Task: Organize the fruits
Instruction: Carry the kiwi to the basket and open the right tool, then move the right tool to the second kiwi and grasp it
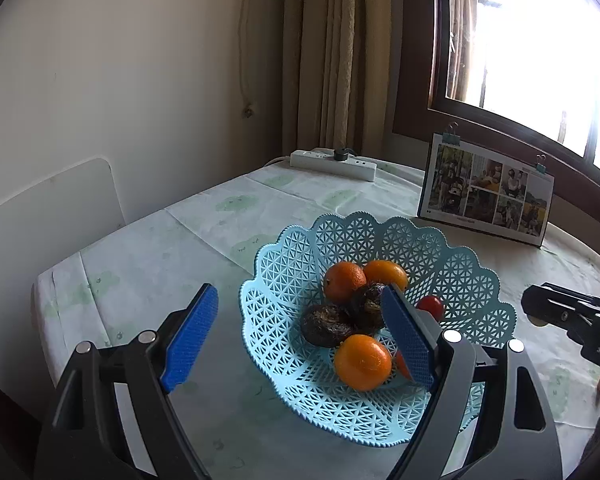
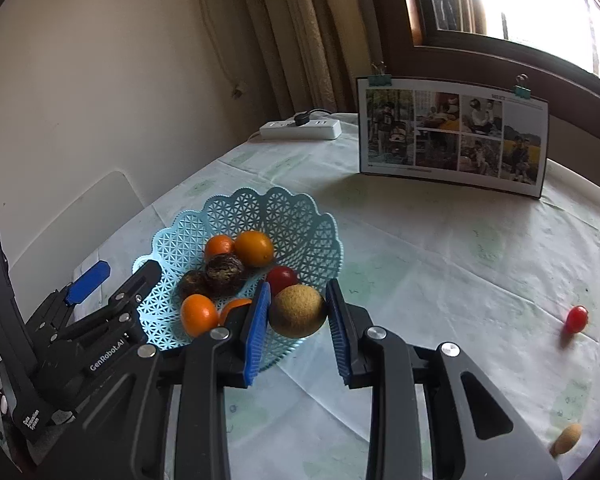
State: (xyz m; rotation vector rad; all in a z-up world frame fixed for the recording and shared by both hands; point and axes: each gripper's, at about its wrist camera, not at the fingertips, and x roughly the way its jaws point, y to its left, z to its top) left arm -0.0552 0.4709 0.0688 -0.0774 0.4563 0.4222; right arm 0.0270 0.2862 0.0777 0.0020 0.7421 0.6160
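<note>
In my left wrist view, my left hand-held gripper (image 1: 300,336) hangs spread and empty at the lower middle of the frame, over the near edge of the blue basket (image 1: 476,280) that holds oranges and dark fruits. In my right wrist view, my right hand-held gripper (image 2: 298,316) pinches a round tan fruit (image 2: 298,311) at centre frame, just at the basket (image 2: 236,208) rim. I judge this the carrying step; next I must move over the basket and let go, then fetch the red fruit (image 2: 577,319) and small tan one (image 2: 566,439) on the worktop (image 2: 440,248) at lower right.

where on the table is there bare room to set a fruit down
Free cloth lies between the blue basket and the photo board, and left of the basket toward the power strip. The basket's middle is crowded. A cherry tomato sits at far right.
</note>
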